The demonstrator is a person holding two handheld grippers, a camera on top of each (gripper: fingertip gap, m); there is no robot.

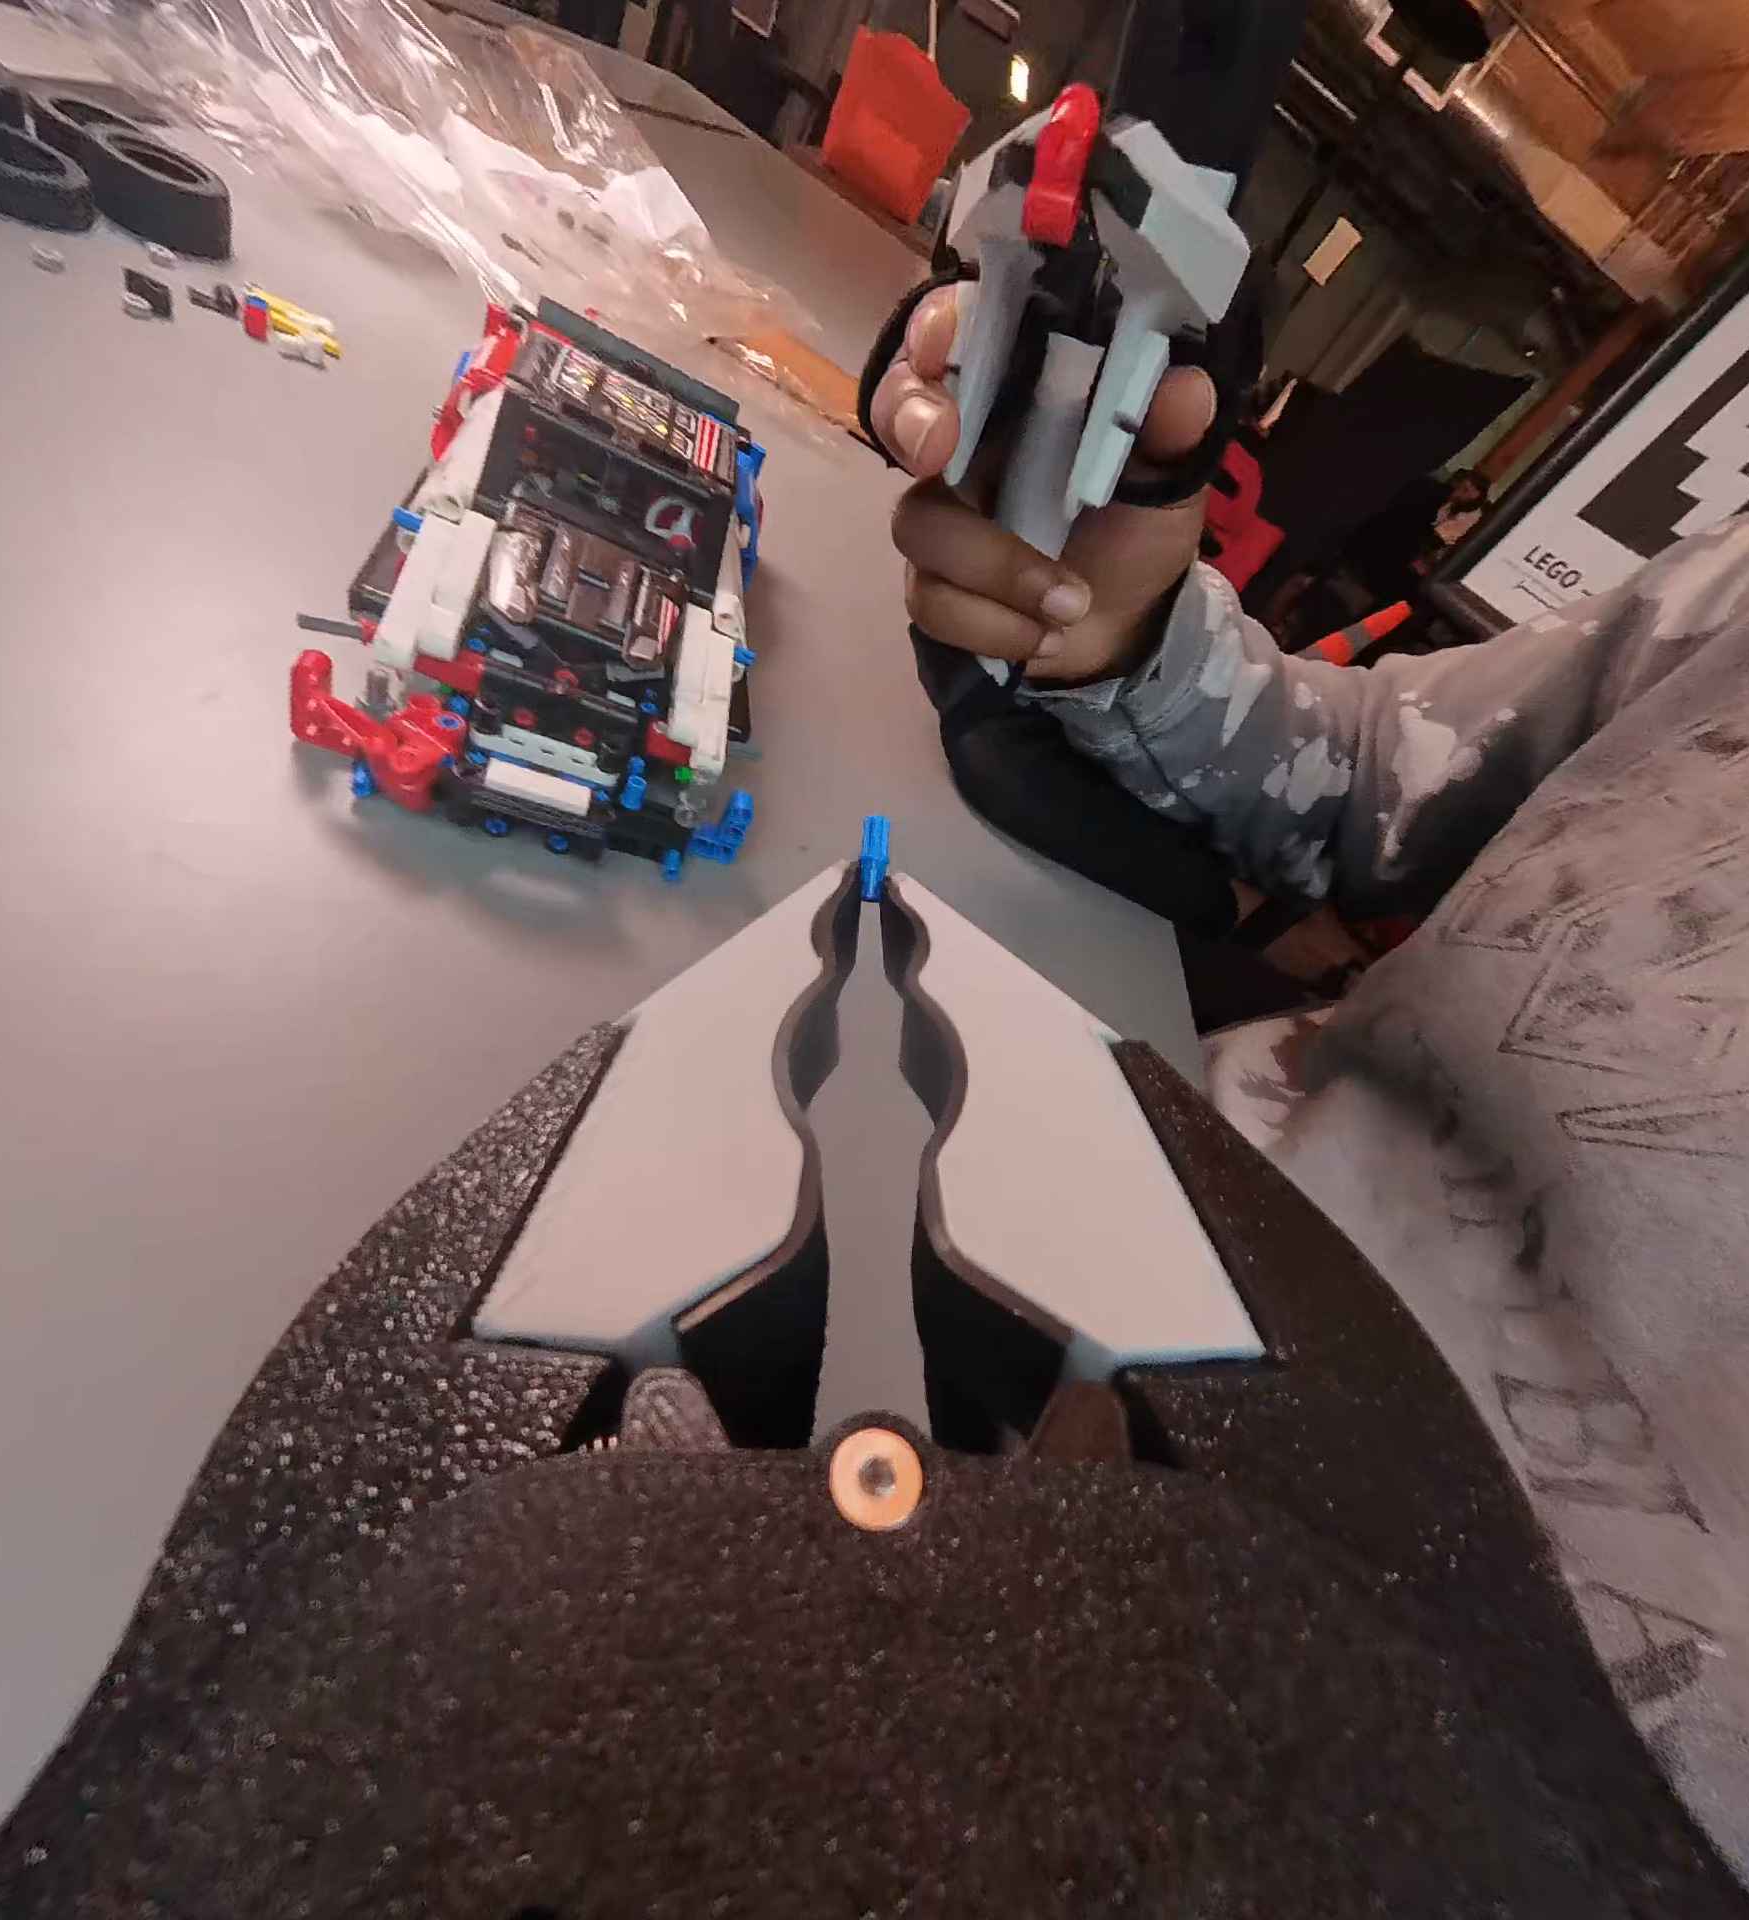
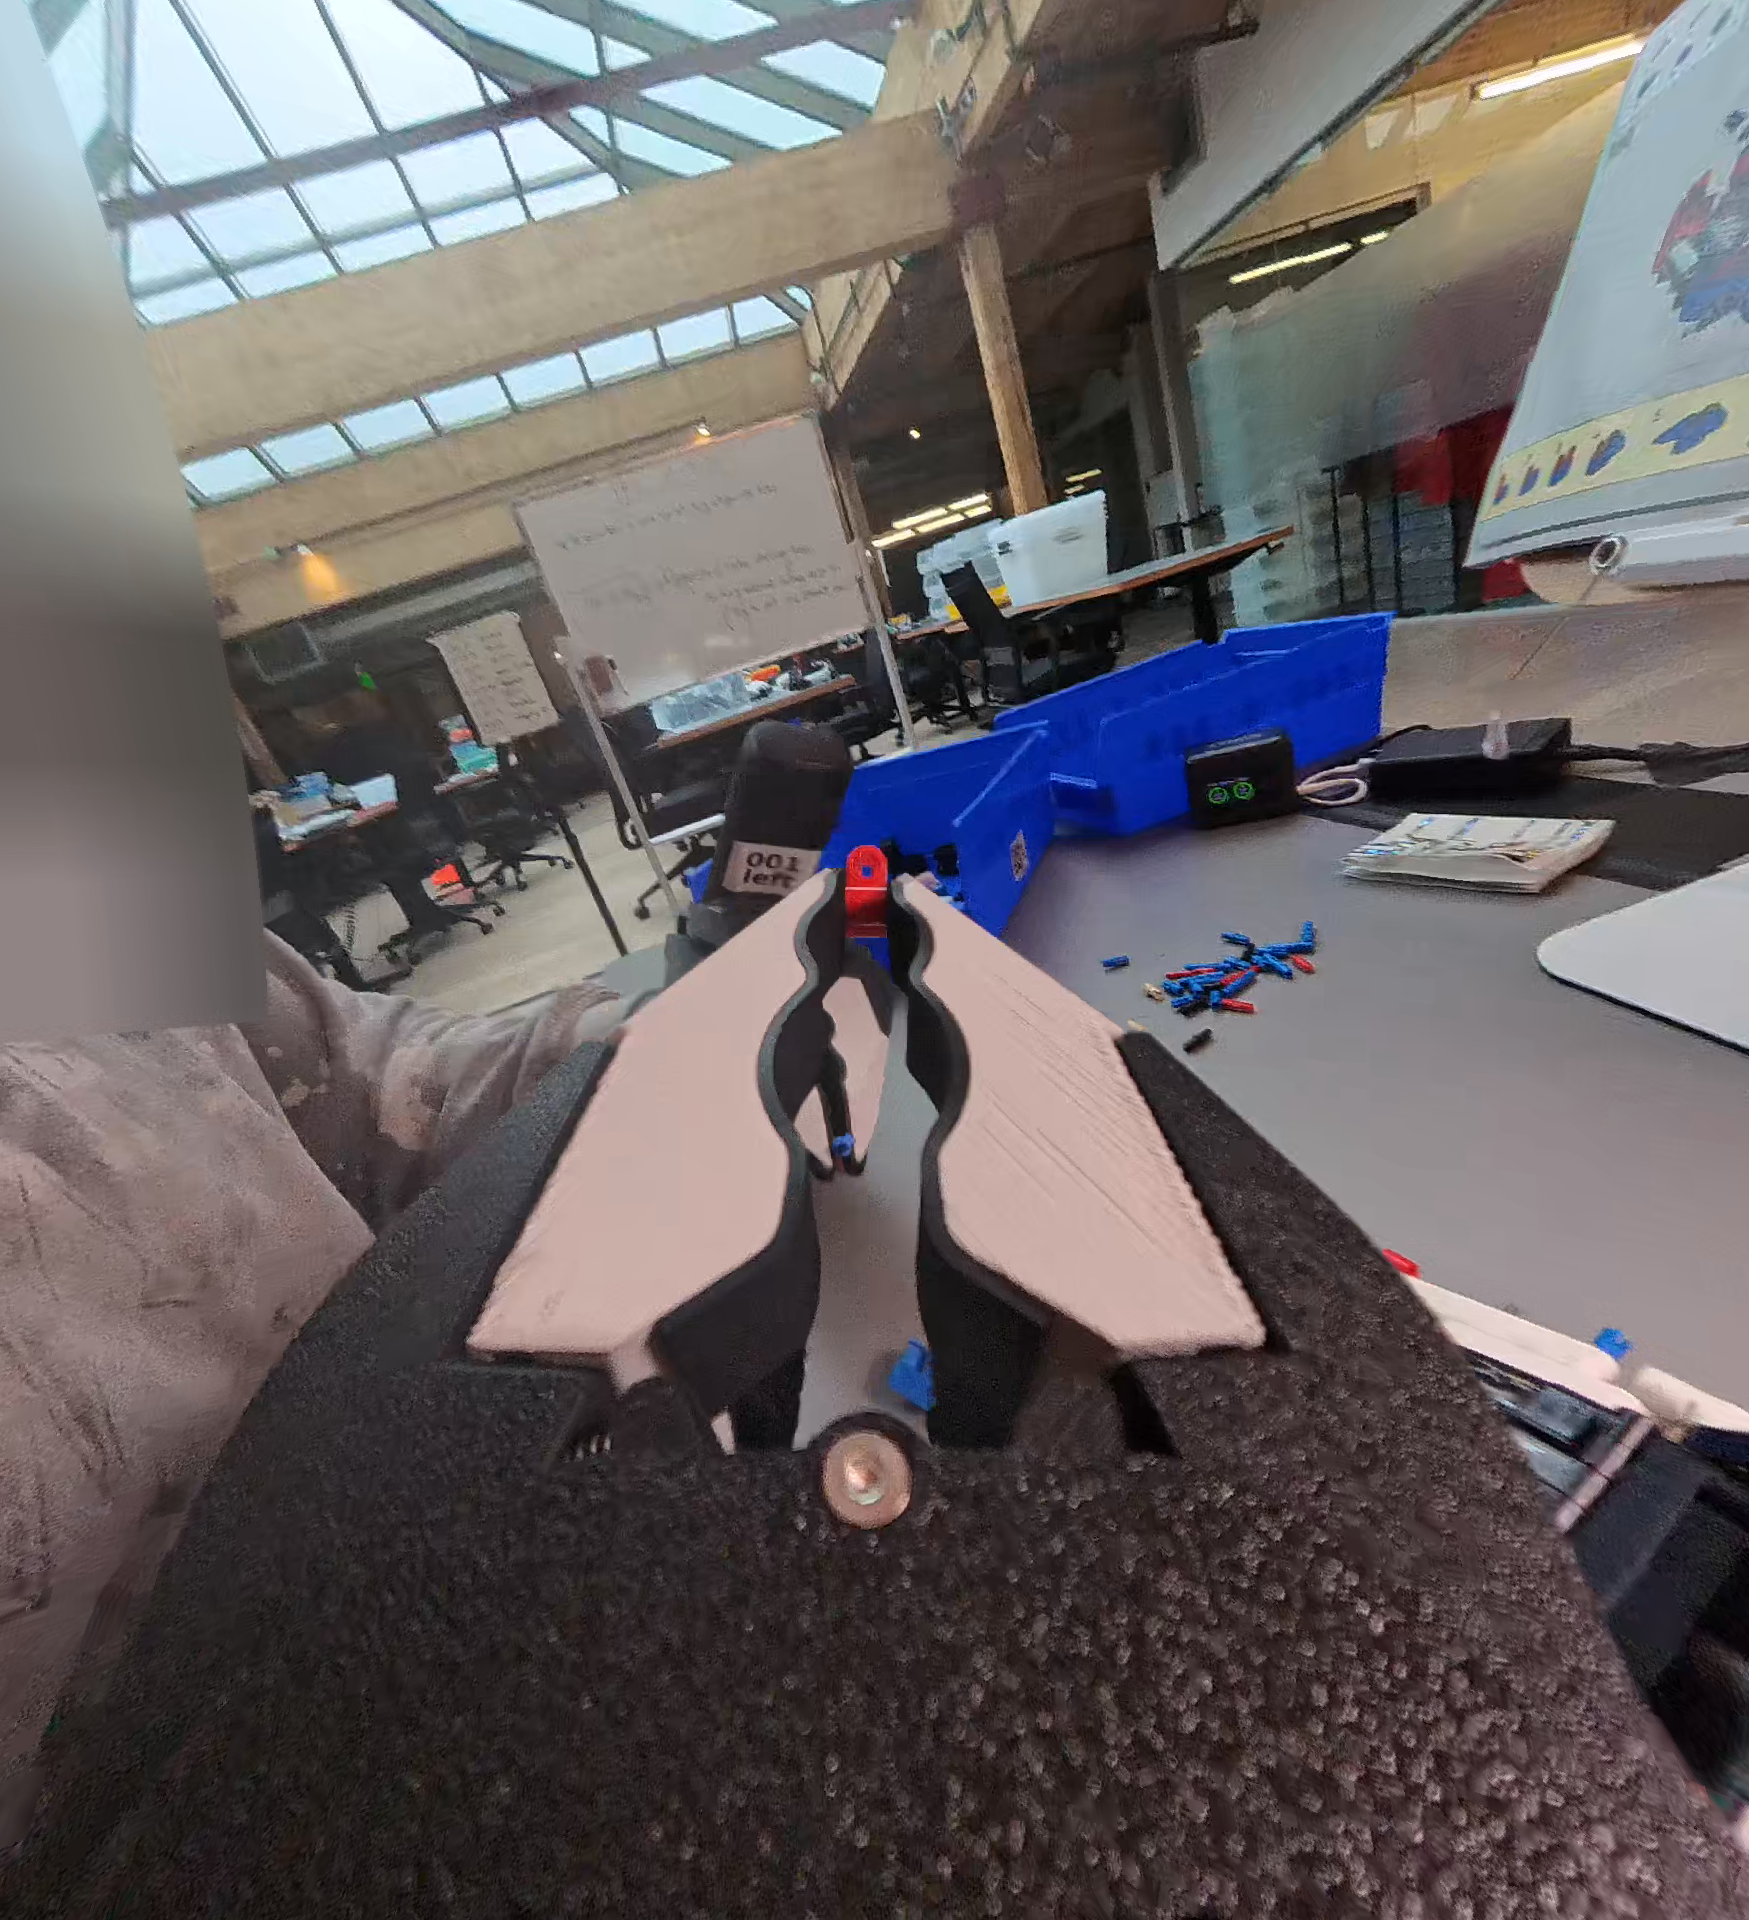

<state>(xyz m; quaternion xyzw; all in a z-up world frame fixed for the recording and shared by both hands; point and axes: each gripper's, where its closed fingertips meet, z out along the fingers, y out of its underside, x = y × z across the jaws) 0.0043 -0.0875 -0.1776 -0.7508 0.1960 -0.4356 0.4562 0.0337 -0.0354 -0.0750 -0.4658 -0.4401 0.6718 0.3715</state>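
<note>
Left gripper (image 1: 875,896) clenched on a blue peg (image 1: 875,852), tip outward, as if for plugging in. Beyond, toy car (image 1: 563,592) on grey table (image 1: 122,987). Far right, right gripper (image 2: 868,914) pinching a red piece (image 2: 864,891) aloft.

Three tyres (image 1: 70,166), one model car (image 1: 558,592)

Open-plan workshop/lab w/ office feel: glass skylight roof (image 2: 454,135) on timber beams (image 2: 537,281), whiteboard (image 2: 693,561) on a stand, rows of desks w/ swivel chairs (image 2: 995,634) and storage tubs (image 2: 1052,545) beyond. Near the grey worktop's (image 2: 1369,1091) far edge: blue parts bins (image 2: 1213,717), loose small bricks (image 2: 1234,966); brick-built car (image 1: 558,603) mid-worktop.
</note>
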